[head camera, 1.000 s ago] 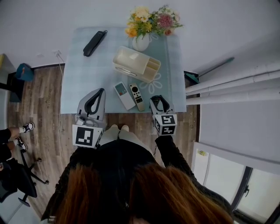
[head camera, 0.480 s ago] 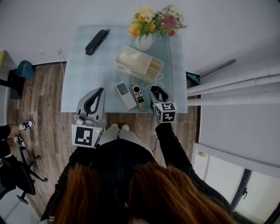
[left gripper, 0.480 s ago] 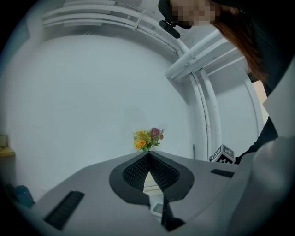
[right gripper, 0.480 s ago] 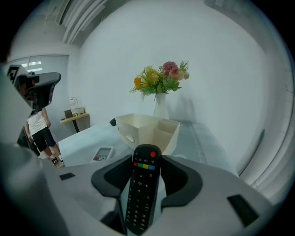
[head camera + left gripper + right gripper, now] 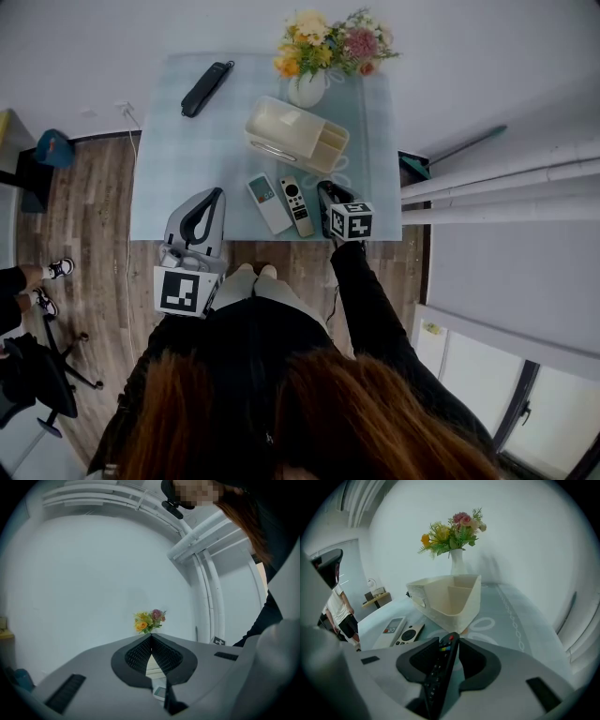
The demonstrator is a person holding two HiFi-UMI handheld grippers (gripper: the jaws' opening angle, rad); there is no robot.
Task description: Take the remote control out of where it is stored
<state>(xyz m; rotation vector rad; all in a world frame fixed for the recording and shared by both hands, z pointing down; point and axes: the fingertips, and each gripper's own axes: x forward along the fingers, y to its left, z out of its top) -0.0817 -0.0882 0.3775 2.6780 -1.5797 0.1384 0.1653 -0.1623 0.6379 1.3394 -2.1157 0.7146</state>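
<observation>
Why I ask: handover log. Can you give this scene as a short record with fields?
table: pale blue cloth
right claw: has just been closing; pinches black remote
left claw: shut, empty
storage box: cream, mid-table
loose remotes: white remote and beige remote, side by side before the box
vase of flowers: far edge

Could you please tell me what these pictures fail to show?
Caddy floor: right gripper view, its front wall hides it.
White remote labels: head view, too small.
Table: left gripper view, the left gripper covers most.
Held remote: head view, the right gripper, jaws just closing on it, hides it.
</observation>
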